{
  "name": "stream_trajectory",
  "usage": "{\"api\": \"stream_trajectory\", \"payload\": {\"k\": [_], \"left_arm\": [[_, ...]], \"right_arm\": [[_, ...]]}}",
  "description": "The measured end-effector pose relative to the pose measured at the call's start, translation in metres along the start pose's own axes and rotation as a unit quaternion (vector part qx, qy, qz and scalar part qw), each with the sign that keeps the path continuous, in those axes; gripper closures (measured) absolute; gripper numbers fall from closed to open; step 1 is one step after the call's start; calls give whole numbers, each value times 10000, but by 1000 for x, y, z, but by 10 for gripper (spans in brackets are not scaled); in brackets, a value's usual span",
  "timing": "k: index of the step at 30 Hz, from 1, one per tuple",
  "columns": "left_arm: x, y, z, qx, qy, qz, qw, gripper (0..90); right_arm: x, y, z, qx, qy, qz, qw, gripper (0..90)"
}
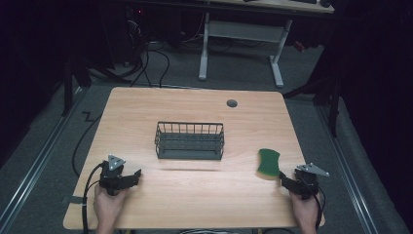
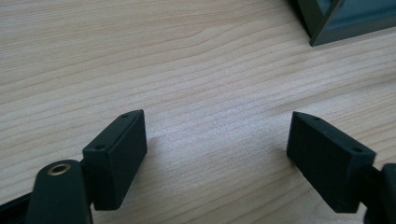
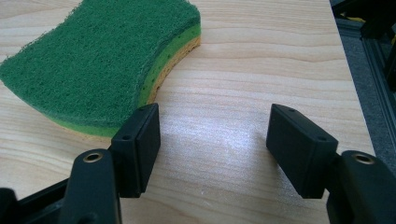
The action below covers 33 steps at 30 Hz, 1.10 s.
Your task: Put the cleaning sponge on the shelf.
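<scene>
A green sponge (image 1: 269, 162) with a yellow underside lies flat on the wooden table (image 1: 195, 195) at the right. My right gripper (image 1: 285, 181) rests just in front of it near the table's right front corner. In the right gripper view the sponge (image 3: 98, 60) lies ahead and left of my right gripper (image 3: 212, 135), whose jaws stand open over bare wood. A dark wire basket (image 1: 190, 140) stands at the table's middle. My left gripper (image 1: 134, 174) sits at the front left, open, with bare wood between its jaws (image 2: 217, 140).
A corner of the basket (image 2: 345, 21) reaches into the top right of the left gripper view. A round cable hole (image 1: 232, 103) sits near the table's far edge. The table's right edge (image 3: 348, 70) runs close beside my right gripper. Another desk's white legs (image 1: 277, 63) stand beyond.
</scene>
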<state>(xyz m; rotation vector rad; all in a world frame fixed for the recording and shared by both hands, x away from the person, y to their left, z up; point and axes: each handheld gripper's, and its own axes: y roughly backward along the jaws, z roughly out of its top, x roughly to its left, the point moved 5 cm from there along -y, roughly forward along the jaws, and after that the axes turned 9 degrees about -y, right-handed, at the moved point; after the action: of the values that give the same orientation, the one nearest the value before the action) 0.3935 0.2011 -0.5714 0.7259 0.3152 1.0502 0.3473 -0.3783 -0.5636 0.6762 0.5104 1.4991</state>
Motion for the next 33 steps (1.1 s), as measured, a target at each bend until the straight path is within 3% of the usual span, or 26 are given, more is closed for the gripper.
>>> {"api": "stream_trajectory", "payload": {"k": [6,12,19,20,22,23,24,26,31,33], "left_arm": [[0,0,0,5,-7,-17,10000,200],[0,2,0,43,-18,-53,10000,202],[2,3,0,20,119,-156,9998,198],[1,3,0,20,127,-170,9998,199],[-1,4,1,33,134,-207,9997,212],[-1,4,1,33,134,-207,9997,223],[-1,4,1,35,158,-265,9995,233],[-4,5,4,7,181,-345,9992,246],[-10,6,11,-140,71,-427,9990,264],[-13,7,14,-191,18,-537,9984,317]], "right_arm": [[-2,0,0,21,61,56,10000,366],[-7,4,0,45,-125,-29,9999,367],[-5,17,7,-299,-106,68,9995,399],[-1,24,13,-518,-52,172,9985,423],[4,29,17,-632,-29,331,9974,462],[4,29,17,-632,-29,331,9974,462],[12,32,22,-662,10,560,9962,499],[23,33,26,-618,138,752,9952,519],[48,31,30,-523,425,1070,9920,523],[61,28,32,-515,532,1219,9898,523]]}}
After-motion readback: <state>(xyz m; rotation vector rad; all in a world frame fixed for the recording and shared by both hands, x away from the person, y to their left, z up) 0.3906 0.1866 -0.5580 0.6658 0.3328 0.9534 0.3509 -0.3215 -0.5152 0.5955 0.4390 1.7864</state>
